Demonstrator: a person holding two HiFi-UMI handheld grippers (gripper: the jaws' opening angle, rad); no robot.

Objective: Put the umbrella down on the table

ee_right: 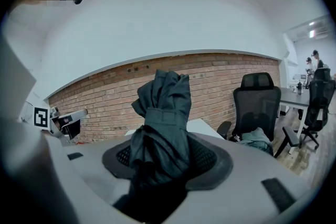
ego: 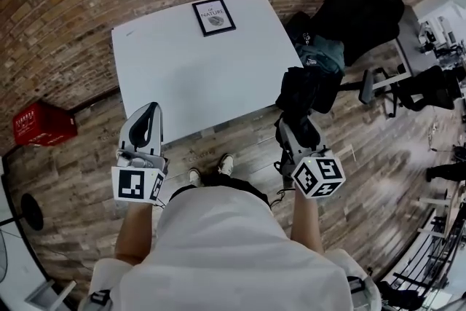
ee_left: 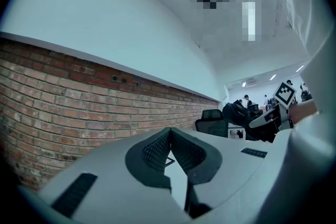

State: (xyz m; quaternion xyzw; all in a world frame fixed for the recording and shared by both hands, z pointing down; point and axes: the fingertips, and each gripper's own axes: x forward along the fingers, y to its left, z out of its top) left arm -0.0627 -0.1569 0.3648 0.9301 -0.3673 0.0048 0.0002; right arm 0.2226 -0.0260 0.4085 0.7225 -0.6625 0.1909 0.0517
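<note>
A dark folded umbrella, strapped round its middle, stands up between the jaws of my right gripper, which is shut on it. In the right gripper view the umbrella fills the gap between the pads and hides the fingertips of the right gripper. It hangs over the wooden floor just off the right front corner of the white table. My left gripper reaches over the table's front edge. In its own view the tips of the left gripper meet with nothing between them.
A framed sign lies at the far edge of the table. A black office chair draped with dark clothing and a teal garment stands right of the table. A red crate sits by the brick wall on the left.
</note>
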